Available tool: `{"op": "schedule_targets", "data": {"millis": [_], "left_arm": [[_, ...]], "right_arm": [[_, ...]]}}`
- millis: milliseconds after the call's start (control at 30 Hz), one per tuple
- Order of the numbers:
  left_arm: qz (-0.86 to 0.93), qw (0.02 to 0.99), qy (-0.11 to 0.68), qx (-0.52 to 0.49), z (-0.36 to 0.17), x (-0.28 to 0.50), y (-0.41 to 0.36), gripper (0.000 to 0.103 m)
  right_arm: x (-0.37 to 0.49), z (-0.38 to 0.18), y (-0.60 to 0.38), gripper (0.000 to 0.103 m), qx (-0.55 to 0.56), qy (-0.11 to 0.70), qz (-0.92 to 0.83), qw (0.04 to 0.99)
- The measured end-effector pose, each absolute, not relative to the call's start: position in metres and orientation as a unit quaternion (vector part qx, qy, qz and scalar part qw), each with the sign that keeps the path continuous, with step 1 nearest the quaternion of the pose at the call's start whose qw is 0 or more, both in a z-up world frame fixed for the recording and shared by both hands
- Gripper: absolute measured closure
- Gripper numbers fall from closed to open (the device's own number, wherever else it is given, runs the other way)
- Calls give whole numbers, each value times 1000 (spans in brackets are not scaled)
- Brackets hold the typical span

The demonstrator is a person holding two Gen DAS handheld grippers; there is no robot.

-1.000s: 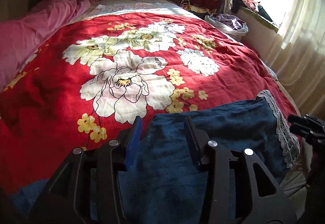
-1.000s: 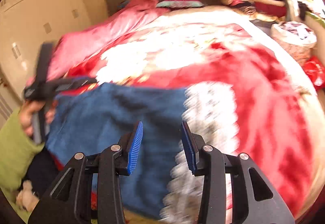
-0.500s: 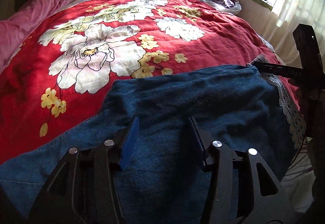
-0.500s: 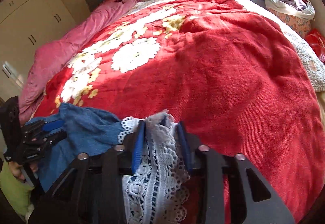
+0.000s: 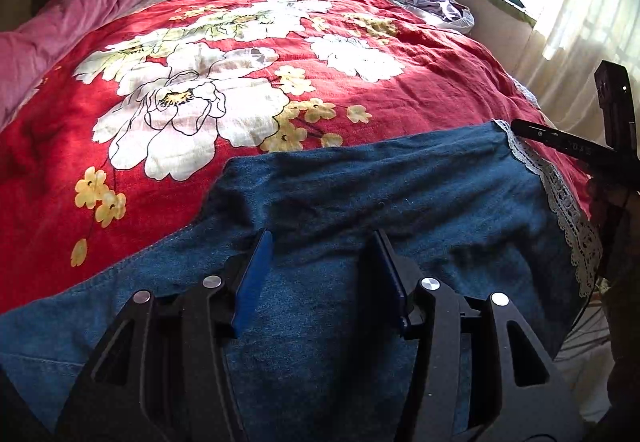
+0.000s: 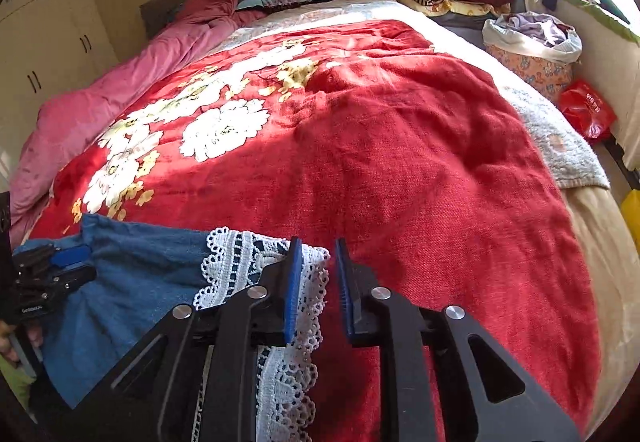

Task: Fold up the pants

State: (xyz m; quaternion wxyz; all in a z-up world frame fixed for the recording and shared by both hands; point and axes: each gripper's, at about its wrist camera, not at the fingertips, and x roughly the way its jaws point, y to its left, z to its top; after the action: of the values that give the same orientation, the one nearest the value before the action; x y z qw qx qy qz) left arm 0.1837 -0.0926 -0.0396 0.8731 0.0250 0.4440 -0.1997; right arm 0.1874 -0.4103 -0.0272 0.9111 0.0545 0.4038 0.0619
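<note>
— Both grippers are spread, gripping nothing. The left gripper [image 5: 320, 262] hangs over the pants [image 5: 360, 209], which lie flat at the blanket's [image 5: 420, 89] 6 o'clock edge, probably to smooth them.
— And the right gripper [image 6: 318, 282]?
— At 3 o'clock, beside the lace hem [image 6: 280, 322]. Half a second ago it pinched that lace; now it has let go, the leg laid out.

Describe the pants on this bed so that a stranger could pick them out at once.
Start from the red floral blanket that covers the bed. At its near edge lie the blue denim pants. Their white lace hem sets them apart from every other cloth here.
</note>
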Motion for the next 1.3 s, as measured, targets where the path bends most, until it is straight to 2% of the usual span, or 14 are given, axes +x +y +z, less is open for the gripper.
{"op": "schedule_targets", "data": {"millis": [67,167,300,467,567,667,833,967,1133,1300], "left_arm": [[-206,874,439,21,-37,182,-92,53],[-209,879,429,17,-28,173,-89,44],[-196,888,416,17,-17,152,-76,41],[-163,881,442,46,-29,133,-67,33],[-156,876,453,63,-38,119,-63,32],[-158,875,456,49,-39,112,-55,32],[-161,874,457,36,-38,114,-52,31],[-169,878,447,26,-26,97,-49,28],[-159,873,460,34,-30,75,-53,26],[-139,860,485,76,-47,57,-65,23]], "right_arm": [[173,-9,-406,71,41,379,57,923],[145,17,-383,56,16,344,78,936],[119,17,-332,53,-29,347,141,927],[112,-12,-268,50,-100,373,182,904],[117,-43,-268,50,-163,430,112,881],[112,-50,-309,52,-78,449,119,882],[101,-45,-313,53,-78,440,117,887],[70,-17,-306,51,-63,401,149,902],[39,-17,-278,51,-100,399,168,896],[41,-41,-273,51,-158,437,103,879]]}}
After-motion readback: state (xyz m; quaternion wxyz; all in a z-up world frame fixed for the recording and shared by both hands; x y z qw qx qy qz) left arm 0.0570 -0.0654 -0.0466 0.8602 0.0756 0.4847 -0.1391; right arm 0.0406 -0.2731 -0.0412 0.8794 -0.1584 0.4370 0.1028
